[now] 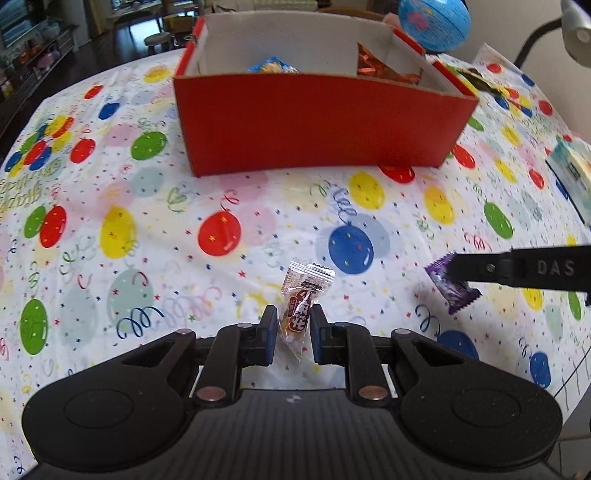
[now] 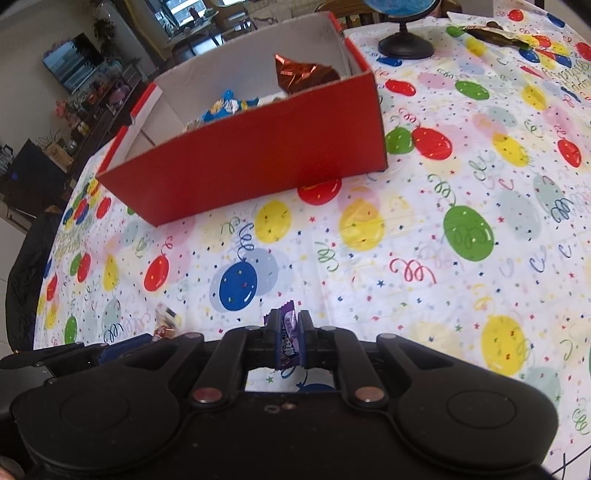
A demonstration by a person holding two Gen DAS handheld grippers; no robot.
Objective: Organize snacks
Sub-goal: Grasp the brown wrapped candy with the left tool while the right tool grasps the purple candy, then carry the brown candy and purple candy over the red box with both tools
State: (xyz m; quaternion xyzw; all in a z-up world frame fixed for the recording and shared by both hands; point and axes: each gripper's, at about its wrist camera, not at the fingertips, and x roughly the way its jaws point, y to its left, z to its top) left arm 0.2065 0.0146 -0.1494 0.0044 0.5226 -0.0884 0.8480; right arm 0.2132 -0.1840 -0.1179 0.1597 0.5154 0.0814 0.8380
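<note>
My left gripper (image 1: pixel 294 321) is shut on a clear-wrapped brown candy (image 1: pixel 301 295), which stands upright between its blue pads just above the balloon tablecloth (image 1: pixel 221 206). To its right, my right gripper (image 1: pixel 458 269) is shut on a purple candy (image 1: pixel 452 291). The right wrist view shows that gripper (image 2: pixel 289 325) pinching the purple candy (image 2: pixel 289 332) edge-on. An open red box (image 1: pixel 314 125) stands beyond both; it holds blue packets (image 2: pixel 225 107) and orange foil snacks (image 2: pixel 299 74). The left gripper's fingers (image 2: pixel 110 349) show at lower left.
A globe (image 2: pixel 404 44) on a black stand sits behind the box at the right. A dark wrapper (image 2: pixel 495 33) lies at the far right corner. A pale boxed item (image 1: pixel 572 173) rests near the right table edge. A lamp (image 1: pixel 576 26) hangs over that side.
</note>
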